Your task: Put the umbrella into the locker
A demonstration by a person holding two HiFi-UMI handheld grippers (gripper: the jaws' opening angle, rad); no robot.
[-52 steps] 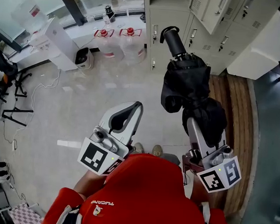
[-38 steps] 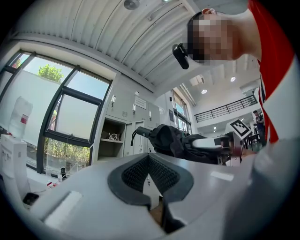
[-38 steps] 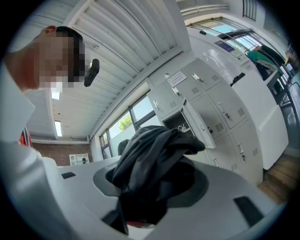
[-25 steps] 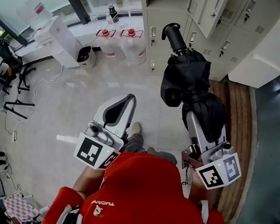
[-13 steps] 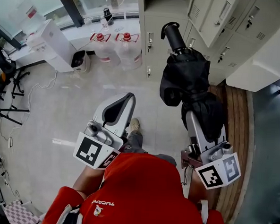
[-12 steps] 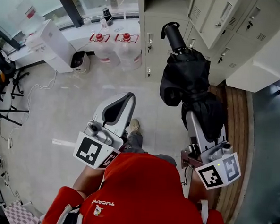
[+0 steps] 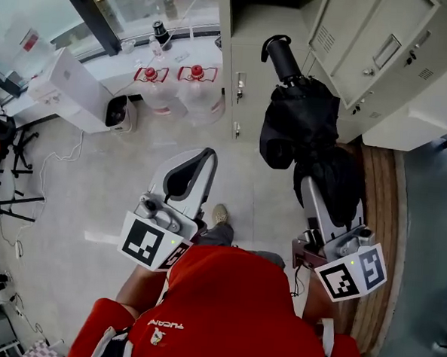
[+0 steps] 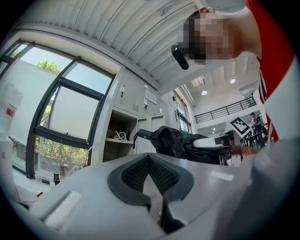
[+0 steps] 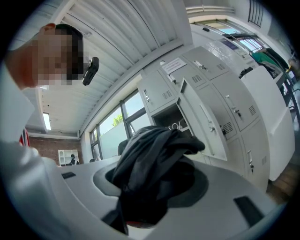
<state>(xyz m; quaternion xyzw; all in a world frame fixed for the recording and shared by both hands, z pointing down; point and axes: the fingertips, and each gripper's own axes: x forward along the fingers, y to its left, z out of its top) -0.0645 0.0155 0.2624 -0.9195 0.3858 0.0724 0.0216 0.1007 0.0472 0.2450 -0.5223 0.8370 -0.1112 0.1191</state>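
A folded black umbrella is held level, its thick black handle toward the grey lockers. My right gripper is shut on the bunched fabric, which hides its fingertips. In the right gripper view the dark cloth fills the space between the jaws, with the open locker compartment beyond. One locker door stands open at the upper right. My left gripper hangs to the left of the umbrella, shut, holding nothing. The left gripper view shows the umbrella on its right and an open shelf ahead.
Two large water bottles stand on the floor against the locker's left side, with a small dark bin and a white unit further left. A wooden strip runs along the right. The person's shoe is below the grippers.
Both grippers and the person have moved toward the lockers, which now sit closer and larger in the head view. The right grip on the umbrella is unchanged; the left stays shut.
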